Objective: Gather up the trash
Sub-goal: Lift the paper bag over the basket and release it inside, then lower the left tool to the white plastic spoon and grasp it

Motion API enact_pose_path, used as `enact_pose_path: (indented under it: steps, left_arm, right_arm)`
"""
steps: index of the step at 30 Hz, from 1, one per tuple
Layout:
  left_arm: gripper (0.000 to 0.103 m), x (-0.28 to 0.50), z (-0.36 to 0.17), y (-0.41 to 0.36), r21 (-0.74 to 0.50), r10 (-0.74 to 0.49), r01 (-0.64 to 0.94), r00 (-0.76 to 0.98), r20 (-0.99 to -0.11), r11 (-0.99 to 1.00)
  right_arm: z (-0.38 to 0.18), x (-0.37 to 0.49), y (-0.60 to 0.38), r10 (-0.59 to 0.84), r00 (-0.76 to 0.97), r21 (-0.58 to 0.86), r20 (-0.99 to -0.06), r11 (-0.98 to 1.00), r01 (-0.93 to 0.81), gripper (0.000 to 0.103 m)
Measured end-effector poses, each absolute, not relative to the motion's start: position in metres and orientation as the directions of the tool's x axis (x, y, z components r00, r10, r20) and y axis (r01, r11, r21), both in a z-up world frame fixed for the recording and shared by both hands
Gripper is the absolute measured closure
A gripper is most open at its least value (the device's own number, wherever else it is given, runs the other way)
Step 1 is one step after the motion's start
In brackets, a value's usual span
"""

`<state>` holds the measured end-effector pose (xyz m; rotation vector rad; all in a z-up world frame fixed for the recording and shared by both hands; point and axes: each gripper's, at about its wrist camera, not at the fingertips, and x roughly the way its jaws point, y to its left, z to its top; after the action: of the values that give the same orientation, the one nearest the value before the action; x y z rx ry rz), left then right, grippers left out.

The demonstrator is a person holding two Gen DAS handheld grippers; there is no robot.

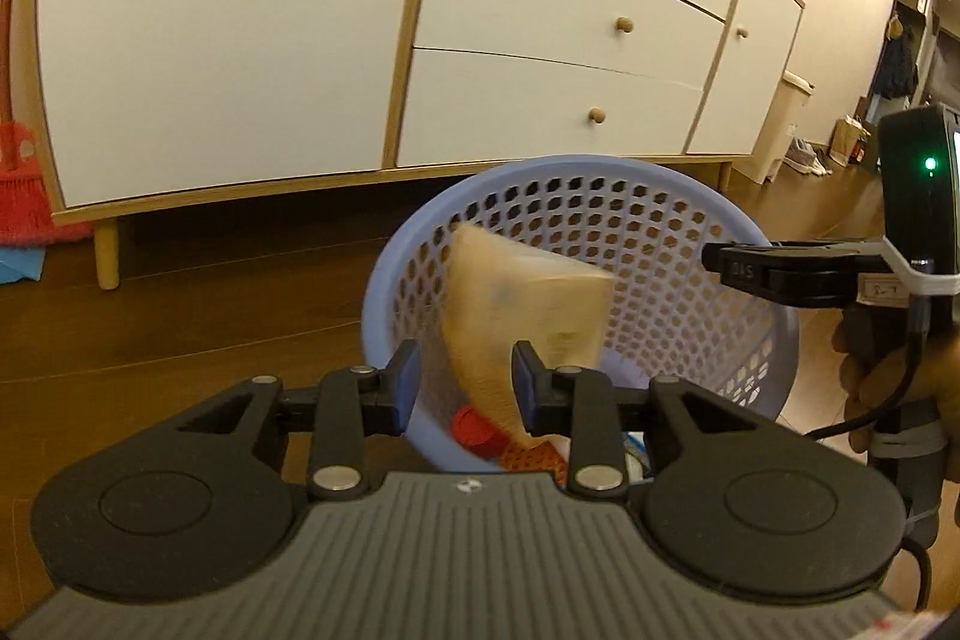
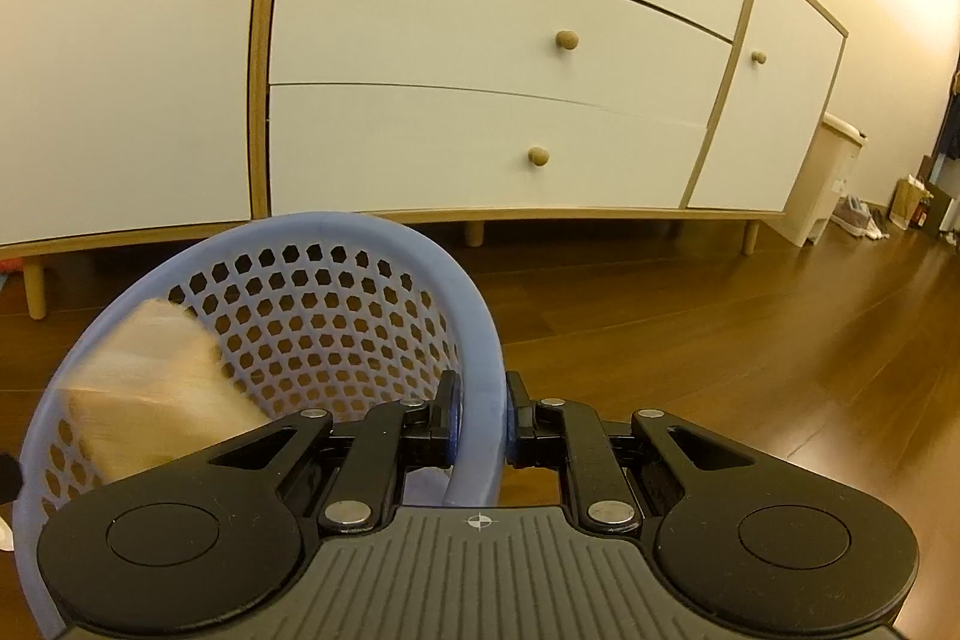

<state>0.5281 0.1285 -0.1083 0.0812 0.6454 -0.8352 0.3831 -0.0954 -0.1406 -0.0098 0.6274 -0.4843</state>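
Left wrist view: left gripper (image 1: 463, 381) with jaws spread — a blurred tan, wedge-shaped carton (image 1: 528, 298) sits between the pads, contact not discernible, over the blue perforated basket (image 1: 678, 244). Red cap (image 1: 474, 427) at 6 o'clock inside the basket. Carton print unreadable.

Right wrist view: right gripper (image 2: 480, 421) pinching the basket rim (image 2: 474, 340); the carton (image 2: 144, 388) at 9 o'clock, blurred.

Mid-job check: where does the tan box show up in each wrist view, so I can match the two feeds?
Left wrist: tan box, blurred, centre frame between the left gripper fingers, over the blue basket.
Right wrist: tan box lower left, blurred, inside the basket, whose rim the right gripper clamps.
Shared landmark: white cabinet behind the basket.
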Motion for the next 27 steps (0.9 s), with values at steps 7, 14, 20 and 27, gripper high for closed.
enact_pose_path:
  steps: [7, 14, 20, 27]
  left_arm:
    - [0.076, 0.531, -0.107, 0.153, -0.201, -0.655, 0.681, 0.515, -0.553, 0.704]
    - [0.076, 0.531, -0.111, 0.179, -0.212, -0.627, 0.636, 0.546, -0.555, 0.742]
    - [0.076, 0.532, -0.119, 0.202, -0.199, -0.578, 0.585, 0.581, -0.573, 0.786]
    - [0.071, 0.533, -0.138, 0.230, -0.184, -0.516, 0.525, 0.603, -0.608, 0.831]
  right_arm:
    - [-0.141, 0.380, -0.093, -0.429, 0.701, -0.146, -0.570, 0.892, 0.428, 0.092]
    - [-0.140, 0.377, -0.097, -0.427, 0.697, -0.145, -0.576, 0.892, 0.428, 0.092]
    - [-0.141, 0.377, -0.095, -0.428, 0.698, -0.148, -0.574, 0.893, 0.425, 0.092]
    - [-0.142, 0.378, -0.095, -0.431, 0.700, -0.155, -0.569, 0.893, 0.423, 0.092]
